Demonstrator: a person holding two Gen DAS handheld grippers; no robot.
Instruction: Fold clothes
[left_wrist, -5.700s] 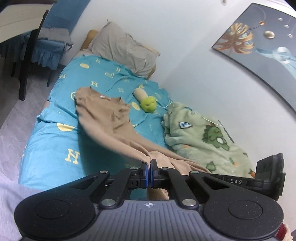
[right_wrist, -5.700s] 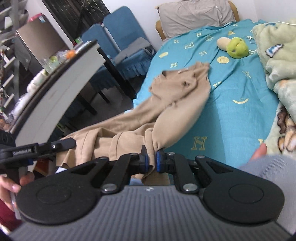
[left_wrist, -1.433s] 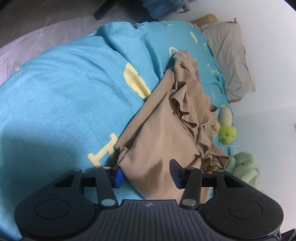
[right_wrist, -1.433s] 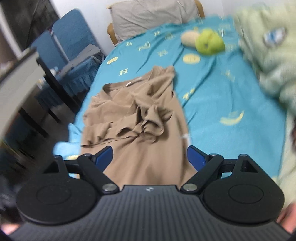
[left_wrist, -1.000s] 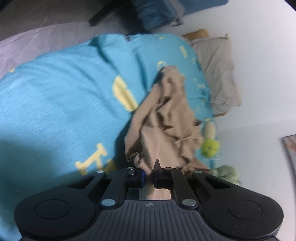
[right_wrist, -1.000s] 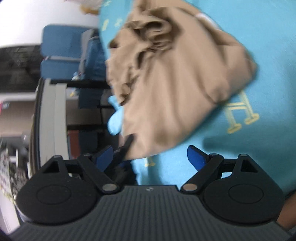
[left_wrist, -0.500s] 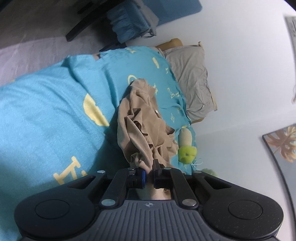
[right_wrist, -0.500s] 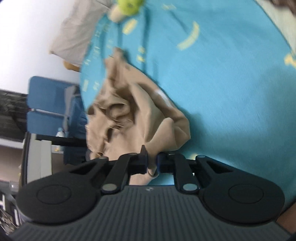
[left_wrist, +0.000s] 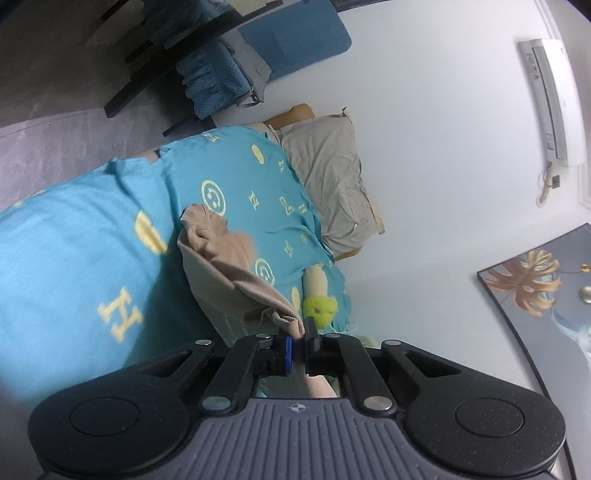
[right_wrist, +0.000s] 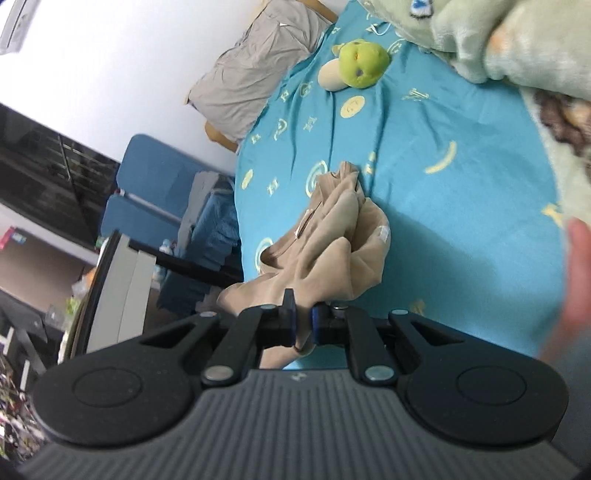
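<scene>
Tan garment is lifting off the blue bed, bunched between both grips. Left hand-held gripper is pinching one edge, tilted slightly down; right hand-held gripper, having just been closing, is clamping another, pitched lower, so a fold can begin.

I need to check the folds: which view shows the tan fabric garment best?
The right wrist view: the tan fabric garment shows its bunched folds and labels. The left wrist view shows only one taut, blurred side of it.
</scene>
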